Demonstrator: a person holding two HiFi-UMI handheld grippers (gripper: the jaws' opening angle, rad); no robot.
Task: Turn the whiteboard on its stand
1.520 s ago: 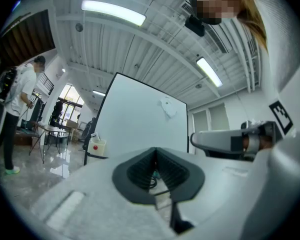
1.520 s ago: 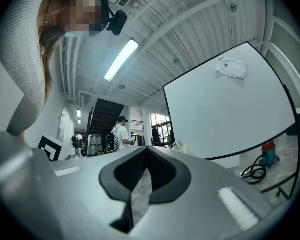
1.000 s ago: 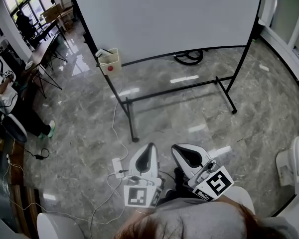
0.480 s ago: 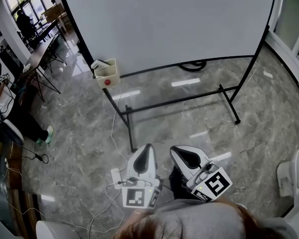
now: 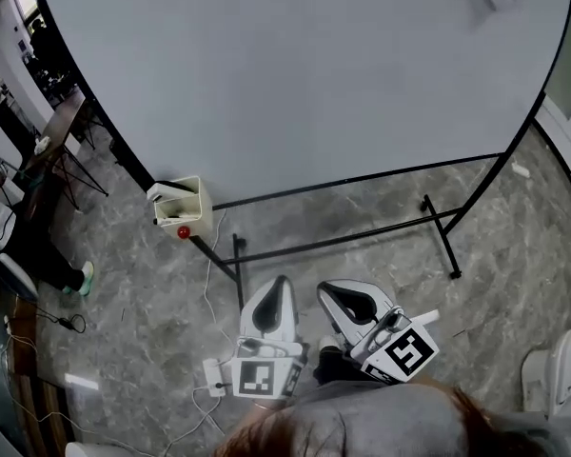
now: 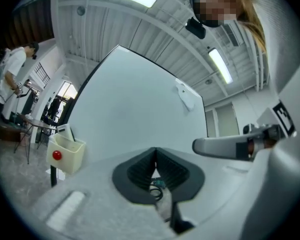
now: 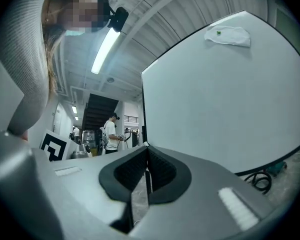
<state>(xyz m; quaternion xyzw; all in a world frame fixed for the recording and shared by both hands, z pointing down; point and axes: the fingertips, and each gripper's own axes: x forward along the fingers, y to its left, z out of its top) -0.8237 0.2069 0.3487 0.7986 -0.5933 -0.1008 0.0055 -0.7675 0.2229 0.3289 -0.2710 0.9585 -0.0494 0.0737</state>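
Observation:
The whiteboard (image 5: 305, 84) fills the upper head view, its face towards me, in a black frame on a black stand (image 5: 362, 236) with floor feet. A cream box (image 5: 183, 208) with a red magnet (image 5: 183, 232) hangs at its lower left corner, and a white cloth (image 7: 229, 35) is draped over its top. My left gripper (image 5: 284, 280) and right gripper (image 5: 325, 289) are side by side below the board and short of the stand, touching nothing. Both have their jaws shut and hold nothing. The left gripper view shows the board (image 6: 135, 114) and the box (image 6: 65, 151) ahead.
A power strip with white cables (image 5: 214, 374) lies on the marble floor left of my grippers. A seated person's leg (image 5: 38, 250) and tables (image 5: 57, 131) are at far left. A black cable coil (image 7: 262, 180) lies under the board. People stand in the background (image 7: 111, 134).
Both grippers and my head have moved towards the whiteboard, which now looks much larger and nearer. The jaws stayed shut.

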